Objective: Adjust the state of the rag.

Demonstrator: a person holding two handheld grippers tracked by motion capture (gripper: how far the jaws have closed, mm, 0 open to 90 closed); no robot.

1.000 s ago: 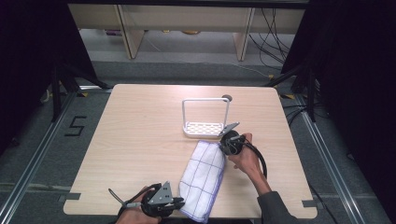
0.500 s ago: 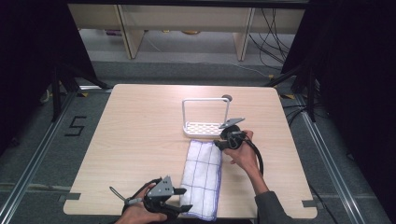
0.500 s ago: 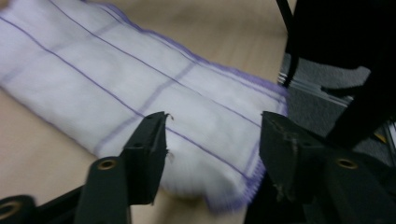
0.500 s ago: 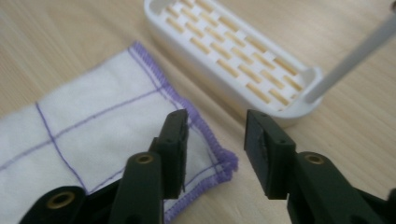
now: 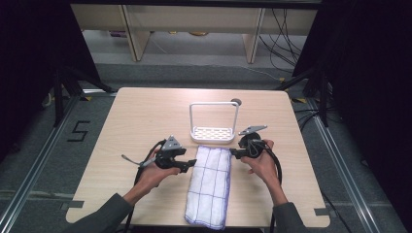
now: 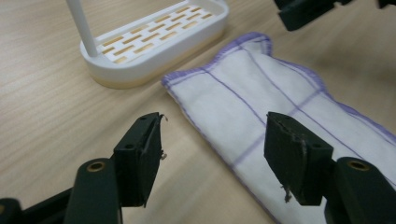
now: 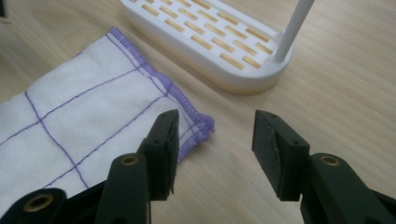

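1. The white cotton cloth with thin purple grid lines point(image 5: 210, 186), folded into a long strip, lies flat on the pale wooden table point(image 5: 136, 116); its long axis runs from the person's edge toward the white slotted plastic rack with a hooped handle point(image 5: 214, 132), and its far end stops just short of the rack.
2. The left gripper point(image 5: 188, 166) sits just beside the strip's left edge near the far end. Its jaws have just been opening, with nothing clamped between them.
3. The right gripper point(image 5: 234, 153) flanks the far right corner and is nearer to the rack. Its jaws have just been opening too, and the hemmed corner lies under them, unpinched.
4. I judge that each gripper is placed to take its own far corner.
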